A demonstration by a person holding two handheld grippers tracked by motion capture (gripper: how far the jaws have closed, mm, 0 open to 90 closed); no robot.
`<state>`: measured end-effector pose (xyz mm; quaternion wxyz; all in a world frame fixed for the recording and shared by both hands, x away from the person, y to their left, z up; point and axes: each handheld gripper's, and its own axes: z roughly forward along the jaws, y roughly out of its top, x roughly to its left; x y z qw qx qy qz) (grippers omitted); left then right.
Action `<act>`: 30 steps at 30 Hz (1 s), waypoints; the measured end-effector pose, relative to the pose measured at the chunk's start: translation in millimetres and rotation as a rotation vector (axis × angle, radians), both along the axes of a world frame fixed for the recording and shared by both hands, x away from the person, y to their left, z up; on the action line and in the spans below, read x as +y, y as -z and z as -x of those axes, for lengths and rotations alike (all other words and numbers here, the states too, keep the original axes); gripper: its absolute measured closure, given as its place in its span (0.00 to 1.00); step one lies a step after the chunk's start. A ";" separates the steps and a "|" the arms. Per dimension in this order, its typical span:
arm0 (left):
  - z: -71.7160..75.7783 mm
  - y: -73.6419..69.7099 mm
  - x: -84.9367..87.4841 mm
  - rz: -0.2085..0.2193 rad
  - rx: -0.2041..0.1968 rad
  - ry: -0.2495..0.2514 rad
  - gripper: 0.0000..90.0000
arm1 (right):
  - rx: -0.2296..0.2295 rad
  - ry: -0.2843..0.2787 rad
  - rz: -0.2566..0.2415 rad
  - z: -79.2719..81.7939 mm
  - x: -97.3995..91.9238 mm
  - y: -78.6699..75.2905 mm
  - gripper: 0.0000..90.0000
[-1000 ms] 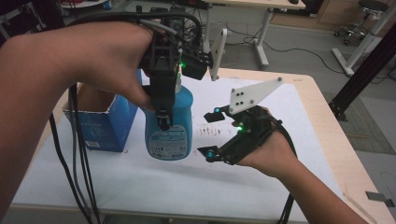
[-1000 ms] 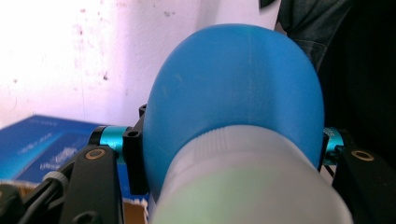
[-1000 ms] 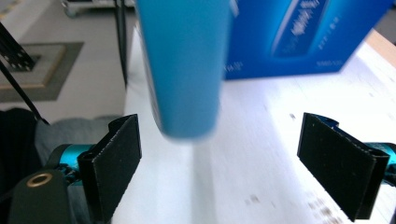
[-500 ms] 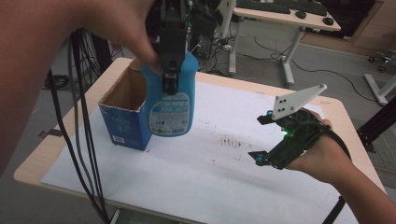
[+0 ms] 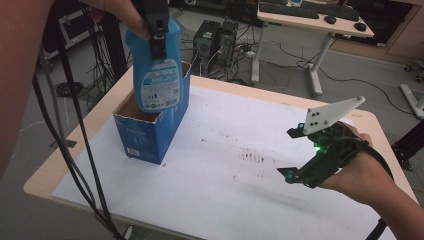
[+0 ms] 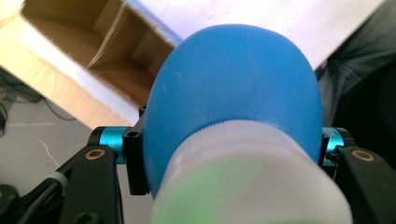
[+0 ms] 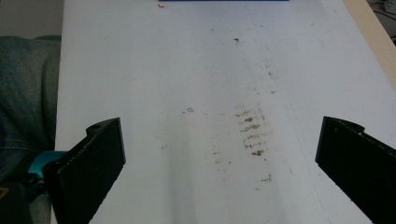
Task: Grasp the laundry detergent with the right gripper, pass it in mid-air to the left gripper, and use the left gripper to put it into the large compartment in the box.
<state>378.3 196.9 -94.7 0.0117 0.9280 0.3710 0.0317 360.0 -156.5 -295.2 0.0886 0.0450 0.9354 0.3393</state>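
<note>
Above the open blue box, left gripper clamped on blue bottle; right gripper wide, empty.

Bright blue bottle with a white-and-blue printed label and a whitish cap; blue box, brown cardboard inside; white table cover speckled with brown smudges; black jaws.

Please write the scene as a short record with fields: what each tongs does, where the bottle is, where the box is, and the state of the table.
left tongs: shut on the blue bottle, near its neck
blue bottle: lifted, upright, above the open box
blue box: open on top, standing on the table's left part
right tongs: open, holding nothing, over the white sheet
table: white sheet with brown stains
</note>
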 end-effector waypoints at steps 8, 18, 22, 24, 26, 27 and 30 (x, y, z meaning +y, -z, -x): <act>-19.9 15.7 26.0 -0.028 0.008 -0.111 0.42 | 0.017 0.002 0.028 -1.7 -0.9 4.9 0.01; -39.2 50.1 41.0 -0.014 0.052 -0.128 0.42 | 0.030 0.010 0.027 -1.3 -0.7 4.8 0.01; -43.1 67.7 42.1 -0.019 0.066 -0.105 0.42 | 0.027 0.010 0.023 0.8 -0.9 4.9 0.01; -44.8 75.6 41.2 -0.029 0.070 -0.083 0.42 | 0.024 0.010 0.026 1.6 -1.2 4.9 0.01; -45.7 84.3 39.7 -0.034 0.069 -0.055 0.42 | 0.027 0.011 0.024 2.1 -1.8 4.9 0.01; -46.3 87.7 39.4 -0.035 0.072 -0.042 0.42 | 0.027 0.014 0.024 2.4 -2.1 4.9 0.01; -48.3 103.6 38.6 -0.040 0.078 0.014 0.42 | 0.024 0.017 0.024 2.7 -3.5 5.3 0.01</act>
